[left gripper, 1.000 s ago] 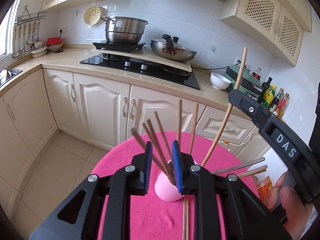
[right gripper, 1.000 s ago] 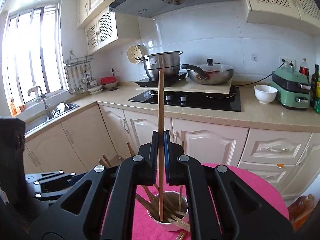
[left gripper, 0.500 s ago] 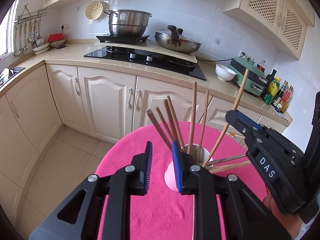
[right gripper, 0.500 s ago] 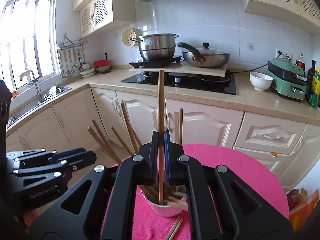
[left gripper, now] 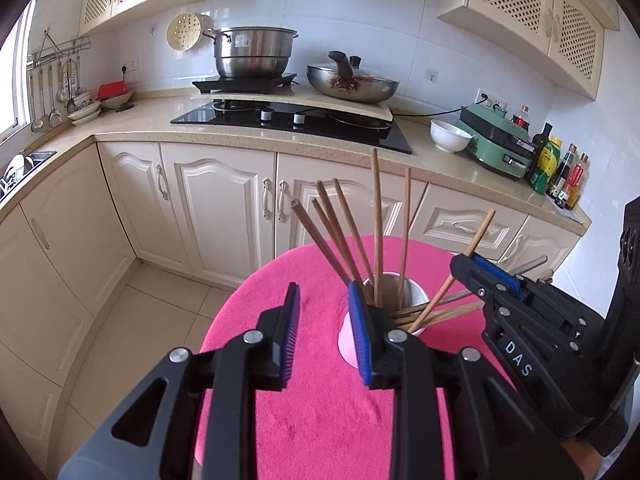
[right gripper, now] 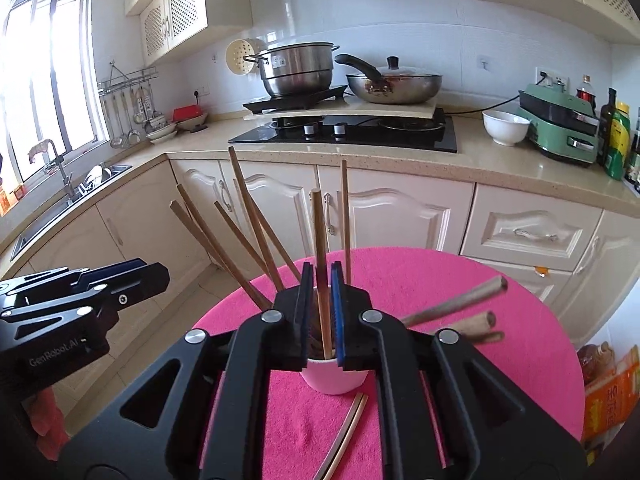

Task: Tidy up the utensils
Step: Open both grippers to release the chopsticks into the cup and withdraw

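Now chopstick (right gripper: 321, 264) stands between right hand-held gripper (right gripper: 320, 312) jaws.

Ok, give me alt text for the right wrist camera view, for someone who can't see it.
The right gripper holds one wooden chopstick upright over a white cup full of chopsticks on a pink tablecloth. Two more chopsticks lie on the cloth in front of the cup, and the left gripper sits at the left edge, kitchen counters behind.
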`<control>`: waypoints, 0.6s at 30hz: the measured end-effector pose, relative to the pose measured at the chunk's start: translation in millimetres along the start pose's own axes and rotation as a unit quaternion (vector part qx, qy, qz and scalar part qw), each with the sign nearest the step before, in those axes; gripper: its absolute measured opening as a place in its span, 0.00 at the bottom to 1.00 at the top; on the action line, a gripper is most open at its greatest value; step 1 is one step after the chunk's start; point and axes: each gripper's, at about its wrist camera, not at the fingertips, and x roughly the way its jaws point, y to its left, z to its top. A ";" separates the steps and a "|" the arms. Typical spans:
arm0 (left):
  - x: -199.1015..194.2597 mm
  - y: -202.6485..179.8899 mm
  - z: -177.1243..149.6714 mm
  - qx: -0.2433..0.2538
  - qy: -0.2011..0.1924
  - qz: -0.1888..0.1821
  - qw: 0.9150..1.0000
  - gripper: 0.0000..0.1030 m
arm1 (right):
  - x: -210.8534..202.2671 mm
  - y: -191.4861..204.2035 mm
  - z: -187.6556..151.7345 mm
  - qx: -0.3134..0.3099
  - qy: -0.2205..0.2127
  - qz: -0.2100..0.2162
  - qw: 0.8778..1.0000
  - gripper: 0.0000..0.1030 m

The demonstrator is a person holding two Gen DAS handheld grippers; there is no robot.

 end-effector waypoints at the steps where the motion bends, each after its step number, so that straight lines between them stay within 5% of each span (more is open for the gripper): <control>1: -1.9 -0.7 -0.6 0.001 -0.001 0.001 1.000 0.24 | -2.7 0.2 0.1 0.001 -0.003 -0.001 1.000 0.25; 4: -8.7 -2.8 -3.5 0.005 -0.004 0.001 1.000 0.25 | -16.3 1.5 -0.3 0.002 -0.017 -0.001 1.000 0.43; 12: -26.5 -8.1 -10.8 0.018 -0.009 0.000 1.000 0.25 | -52.0 8.2 3.0 -0.007 -0.044 -0.008 0.999 0.45; 18: -33.3 -18.3 -27.6 0.033 -0.009 0.001 0.999 0.39 | -77.9 4.9 -7.7 -0.011 -0.048 -0.026 0.998 0.46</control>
